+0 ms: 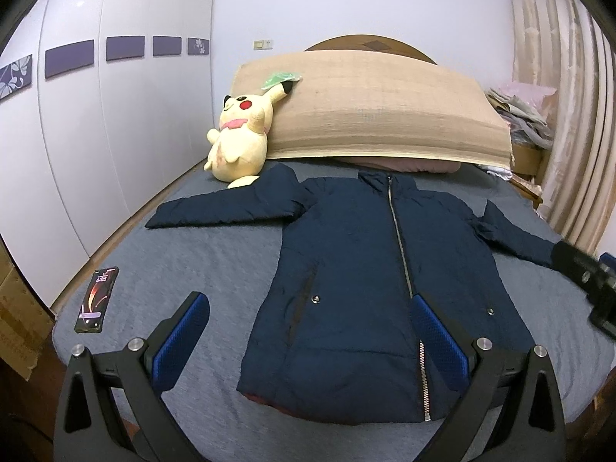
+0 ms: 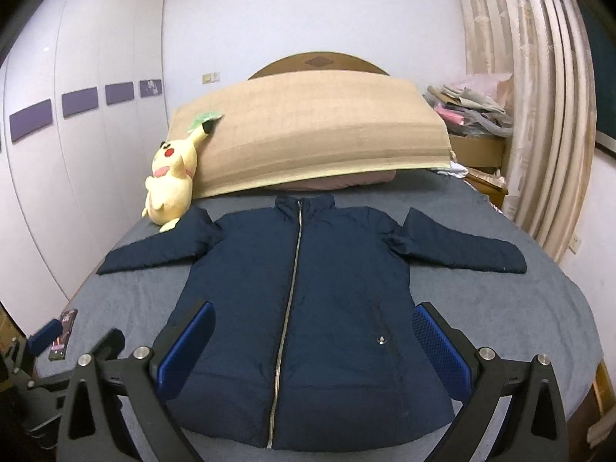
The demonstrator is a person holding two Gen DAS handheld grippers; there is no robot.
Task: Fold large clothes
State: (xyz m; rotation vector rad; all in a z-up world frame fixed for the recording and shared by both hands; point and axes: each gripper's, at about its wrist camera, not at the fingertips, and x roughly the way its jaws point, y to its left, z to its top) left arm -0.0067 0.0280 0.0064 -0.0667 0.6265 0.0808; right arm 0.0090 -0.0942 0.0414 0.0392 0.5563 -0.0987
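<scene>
The navy puffer jacket (image 2: 300, 308) lies flat and zipped on the grey bed (image 2: 519, 327), collar toward the headboard, hem nearest both tools, its long axis running straight away from them and sleeves thrown out sideways. The left tool (image 1: 308, 331) and right tool (image 2: 313, 338) both hang spread wide and empty above the hem (each sleeve probably suits its own side). The shell looks quilted, soft and slippery.

Black tongs (image 1: 308, 331), blue pads (image 1: 181, 342), silver screws
</scene>
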